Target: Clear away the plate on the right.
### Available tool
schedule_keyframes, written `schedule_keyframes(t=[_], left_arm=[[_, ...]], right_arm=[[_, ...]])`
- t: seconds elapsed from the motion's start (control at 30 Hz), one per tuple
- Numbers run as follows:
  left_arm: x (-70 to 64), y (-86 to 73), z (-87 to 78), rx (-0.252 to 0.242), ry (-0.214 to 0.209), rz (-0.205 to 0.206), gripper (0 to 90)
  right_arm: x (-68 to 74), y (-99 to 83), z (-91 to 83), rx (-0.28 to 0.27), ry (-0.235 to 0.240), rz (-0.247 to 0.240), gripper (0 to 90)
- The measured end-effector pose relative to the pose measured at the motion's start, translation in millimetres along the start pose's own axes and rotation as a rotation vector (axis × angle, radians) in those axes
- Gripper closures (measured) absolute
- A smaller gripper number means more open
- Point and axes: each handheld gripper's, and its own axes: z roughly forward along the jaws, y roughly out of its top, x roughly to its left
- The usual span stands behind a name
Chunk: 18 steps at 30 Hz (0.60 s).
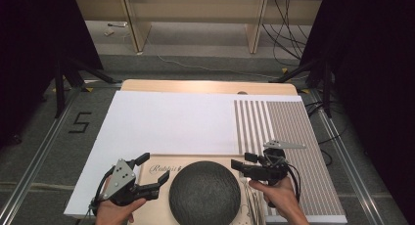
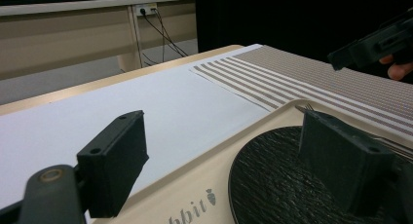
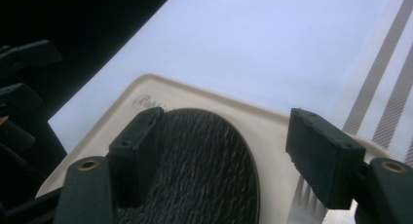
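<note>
Down at the near edge of the worktop (image 1: 205,85), both hands come in from below, each holding a black two-jaw gripper beside a round dark plate (image 1: 204,191). The left hand (image 1: 115,211) grips its tool from underneath, wrist low, so that the left gripper (image 1: 152,168) angles toward the far right, its jaws standing wide apart with nothing between them; one jaw tip lies just beside the plate's left rim. The right hand (image 1: 280,198) holds the right gripper (image 1: 243,160) pointing left across the tray, jaws likewise spread wide and empty, hovering near the plate's right rim.

The plate is a flat disc, charcoal black with a rough, stone-like grain (image 3: 204,156), and being round it has no long axis. It sits in a cream tray (image 1: 155,205) with rounded corners and a printed script word with a small carrot mark (image 2: 210,197). A metal fork (image 3: 304,199) lies on the tray to the right of the plate, its tines pointing toward the far edge, its long axis running near to far.

Under the tray lies a smooth white sheet (image 1: 166,120), and a mat with grey-and-white stripes (image 1: 288,132) covers the right side of the worktop, its stripes running near to far.
</note>
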Motion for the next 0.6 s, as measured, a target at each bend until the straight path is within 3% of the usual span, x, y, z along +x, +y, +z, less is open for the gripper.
schedule_keyframes(t=[0.3, 0.6], left_arm=[[-0.2, 0.1, -0.3, -0.001, -0.002, -0.001, 17.2], [0.2, 0.0, -0.8, -0.001, -0.001, -0.002, 17.2]], right_arm=[[1.0, 1.4, -15.0, -0.087, 0.021, -0.024, 25.5], [6.6, -0.3, -23.0, -0.127, -0.026, -0.093, 22.1]])
